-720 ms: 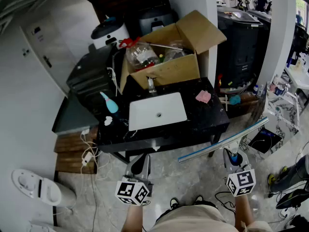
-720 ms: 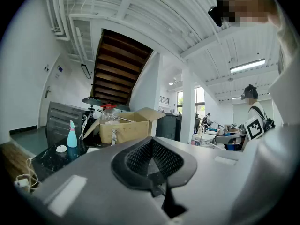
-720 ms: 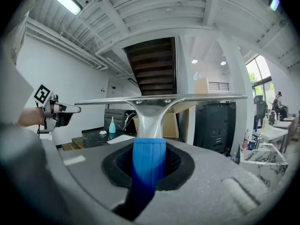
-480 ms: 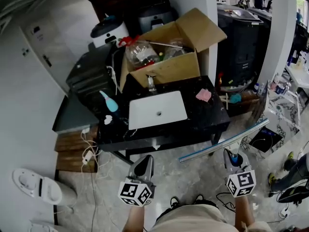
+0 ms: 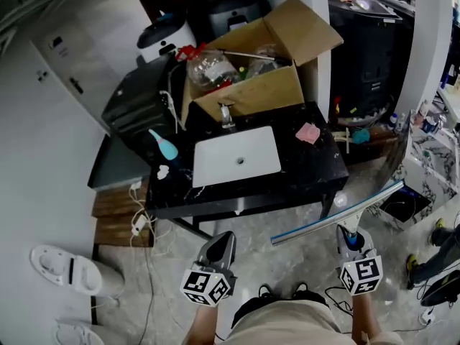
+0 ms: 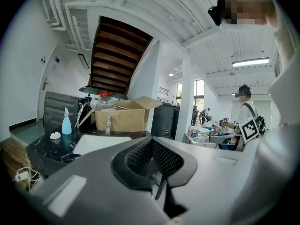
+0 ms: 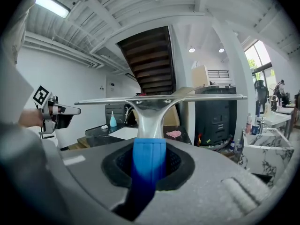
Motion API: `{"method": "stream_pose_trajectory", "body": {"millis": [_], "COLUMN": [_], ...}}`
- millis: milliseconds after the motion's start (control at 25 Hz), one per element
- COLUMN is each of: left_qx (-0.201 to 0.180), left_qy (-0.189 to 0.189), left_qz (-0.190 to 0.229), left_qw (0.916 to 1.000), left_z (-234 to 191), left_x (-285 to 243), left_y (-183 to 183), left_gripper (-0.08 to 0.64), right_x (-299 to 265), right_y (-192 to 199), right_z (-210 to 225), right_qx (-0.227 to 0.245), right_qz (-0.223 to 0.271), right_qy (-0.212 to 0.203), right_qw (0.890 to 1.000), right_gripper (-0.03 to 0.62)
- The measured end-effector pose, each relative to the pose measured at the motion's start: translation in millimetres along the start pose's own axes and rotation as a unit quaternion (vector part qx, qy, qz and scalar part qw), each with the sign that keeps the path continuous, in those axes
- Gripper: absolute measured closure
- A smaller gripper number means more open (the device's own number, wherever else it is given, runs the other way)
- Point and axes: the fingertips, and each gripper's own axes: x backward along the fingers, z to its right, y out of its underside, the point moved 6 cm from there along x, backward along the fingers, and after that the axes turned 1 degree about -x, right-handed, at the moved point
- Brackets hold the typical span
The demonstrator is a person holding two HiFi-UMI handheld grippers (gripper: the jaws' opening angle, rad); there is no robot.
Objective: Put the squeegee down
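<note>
Right gripper [image 5: 350,238] is clamping the squeegee [image 5: 338,213] by its handle in front of the sink [image 5: 215,162], left gripper [image 5: 219,247] is hanging closed and empty

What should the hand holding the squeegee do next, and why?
Probably carry the right gripper forward to the black counter. Its jaws clamp the squeegee by the blue handle, and the blade hangs over the floor, short of the counter's front edge. The bare patch between the white sink and the pink cloth looks free.
</note>
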Motion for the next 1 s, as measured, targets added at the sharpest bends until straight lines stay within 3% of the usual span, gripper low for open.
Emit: {"method": "stream_pose_trajectory", "body": {"millis": [200,400,680,1000], "left_qx": [0.011,0.015,0.010,-0.003], "left_qy": [-0.016,-0.014,-0.001,0.028], "left_qz": [-0.003,-0.010,0.028,0.028], "left_qw": [0.9998,0.9997,0.9996,0.9992], "left_z": [8,-11,-69,-144], "left_x": [-19,-48,-112,-166], "left_y": [-1,2,-23,-41], "left_gripper": [0.545,0.545,0.545,0.545], "right_x": [-22,-54,-113,-188], "right_y": [5,0,-37,-72], "right_z": [20,29,31,19], "right_qx": [-0.001,0.002,0.003,0.018], "right_qz": [-0.010,-0.016,-0.008,-0.008], "right_qy": [-0.018,-0.020,-0.001,0.035], "right_qw": [1.000,1.000,1.000,0.999], "right_gripper": [0.541,0.541,0.541,0.541]}}
